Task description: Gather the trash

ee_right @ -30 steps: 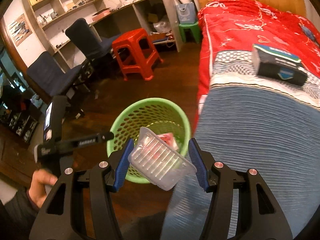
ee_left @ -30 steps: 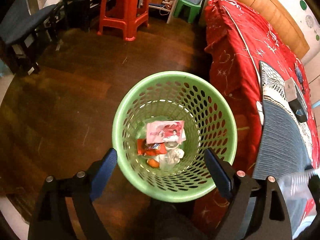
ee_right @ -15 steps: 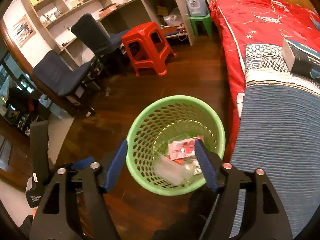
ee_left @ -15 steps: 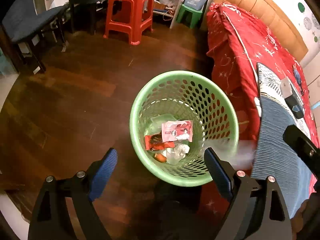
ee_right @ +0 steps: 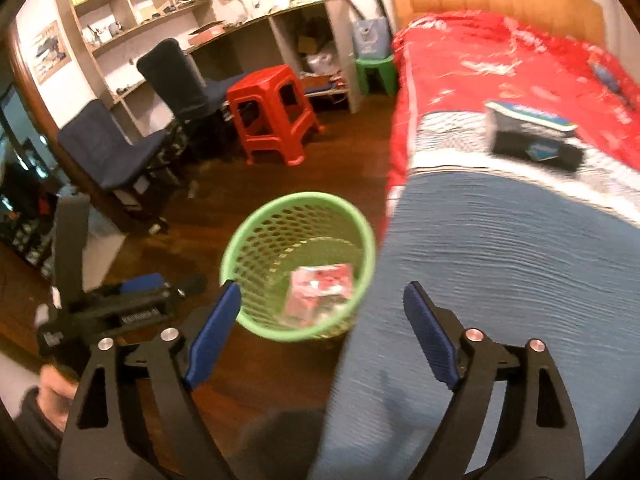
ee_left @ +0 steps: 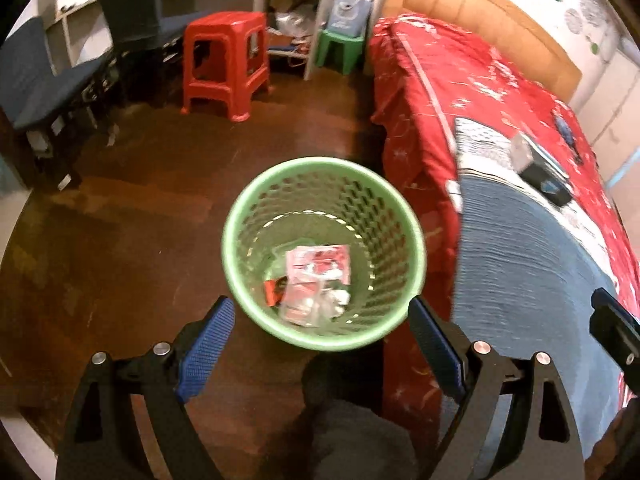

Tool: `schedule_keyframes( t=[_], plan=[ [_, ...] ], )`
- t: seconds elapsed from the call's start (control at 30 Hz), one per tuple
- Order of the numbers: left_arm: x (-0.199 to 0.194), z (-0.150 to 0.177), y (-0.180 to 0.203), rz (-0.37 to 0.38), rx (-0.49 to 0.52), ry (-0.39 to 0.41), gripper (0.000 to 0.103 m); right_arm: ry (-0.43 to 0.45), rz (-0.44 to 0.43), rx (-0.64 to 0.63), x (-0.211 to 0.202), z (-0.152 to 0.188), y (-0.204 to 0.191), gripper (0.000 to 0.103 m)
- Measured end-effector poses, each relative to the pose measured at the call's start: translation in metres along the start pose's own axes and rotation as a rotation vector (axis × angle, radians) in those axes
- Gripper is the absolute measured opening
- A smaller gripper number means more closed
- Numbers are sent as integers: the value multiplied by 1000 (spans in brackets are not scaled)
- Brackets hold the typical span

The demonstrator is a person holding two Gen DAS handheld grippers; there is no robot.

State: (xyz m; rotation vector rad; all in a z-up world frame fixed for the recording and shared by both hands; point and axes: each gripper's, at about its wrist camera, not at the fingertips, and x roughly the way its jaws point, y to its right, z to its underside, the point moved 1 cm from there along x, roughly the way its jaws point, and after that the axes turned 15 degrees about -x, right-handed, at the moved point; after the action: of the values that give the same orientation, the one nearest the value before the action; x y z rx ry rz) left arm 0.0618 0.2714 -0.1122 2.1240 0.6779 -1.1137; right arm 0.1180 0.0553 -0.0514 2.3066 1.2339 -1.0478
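Your left gripper (ee_left: 320,344) hangs above the green basket (ee_left: 240,216), its blue-padded fingers (ee_left: 206,350) spread wide apart with nothing between them; the basket stands on the dark wooden floor (ee_left: 132,208), just beside the bed (ee_left: 532,248). Inside it you see the trash: a pink-and-white wrapper (ee_left: 320,262) lies on top, a red wrapper (ee_left: 274,290) sits at its lower left, and crumpled clear plastic (ee_left: 320,308) lies below them; motion blur hides finer detail. Your right gripper (ee_right: 324,328) is also empty, fingers (ee_right: 430,338) held apart; it points over the gap between the basket rim and the blue blanket (ee_right: 500,264) at the edge of the bed. A dark box (ee_right: 534,142) rests farther up the bed on the patterned cover; a red stool (ee_right: 274,114) stands well beyond the basket; a small green stool (ee_right: 374,70) sits by the desk shelves.
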Motion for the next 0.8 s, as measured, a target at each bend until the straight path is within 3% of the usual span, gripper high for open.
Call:
schedule_keyframes(
  t=[0.27,0.53,0.8],
  plan=[
    [-38,33,57,64,132,45,93,9,124,47,-58,45,26,91],
    [-66,64,88,107,180,65,95,12,251,73,-105,82,43,95],
    [-97,86,104,100,220,142,95,23,289,129,-134,108,58,96]
  ],
)
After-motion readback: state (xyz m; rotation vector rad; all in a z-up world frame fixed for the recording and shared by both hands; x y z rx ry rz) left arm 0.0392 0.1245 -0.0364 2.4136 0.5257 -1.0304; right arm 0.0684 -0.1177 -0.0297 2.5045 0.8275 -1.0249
